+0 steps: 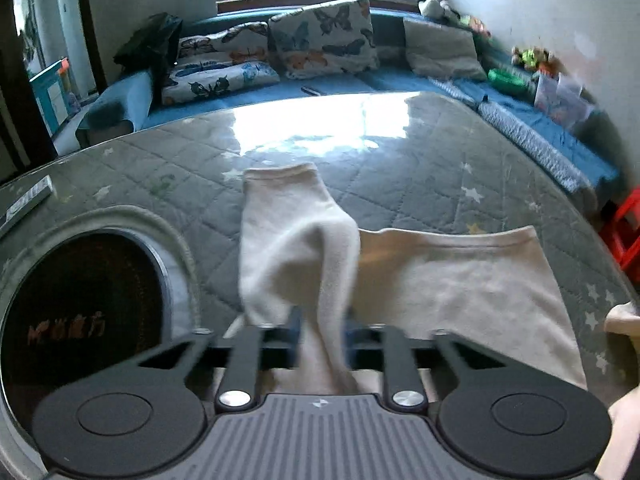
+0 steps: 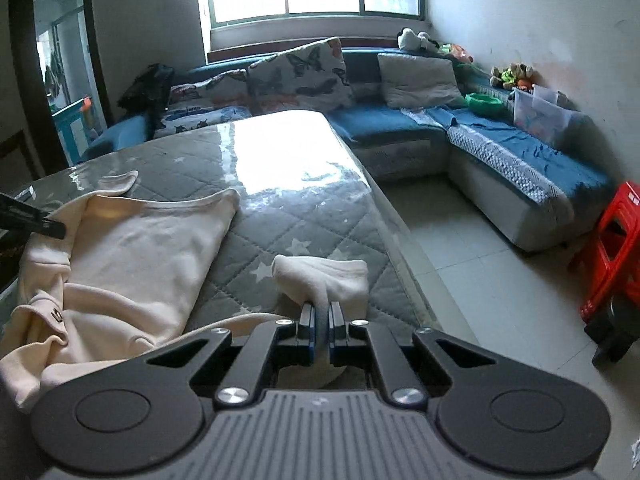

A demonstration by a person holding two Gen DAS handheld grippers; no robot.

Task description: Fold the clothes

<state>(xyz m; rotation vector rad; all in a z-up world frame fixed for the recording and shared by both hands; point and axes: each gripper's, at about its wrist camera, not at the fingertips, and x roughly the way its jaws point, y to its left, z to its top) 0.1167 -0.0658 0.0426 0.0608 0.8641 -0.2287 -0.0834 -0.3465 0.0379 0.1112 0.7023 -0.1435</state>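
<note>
A cream sweatshirt [image 2: 132, 248] lies spread on the grey quilted table [image 2: 304, 216]. My left gripper [image 1: 322, 324] is shut on its left sleeve [image 1: 296, 248], which hangs lifted and blurred in front of the camera; the body [image 1: 472, 280] lies flat to the right. My right gripper [image 2: 321, 320] is shut on the right sleeve's cuff end [image 2: 324, 276], near the table's right edge. The left gripper's tip [image 2: 36, 220] shows at the far left of the right wrist view.
A round dark opening [image 1: 84, 312] sits in the table at left, with a flat box [image 1: 28, 200] beyond it. A blue sofa [image 2: 520, 152] with cushions wraps the back and right. A red stool [image 2: 616, 248] stands on the tiled floor.
</note>
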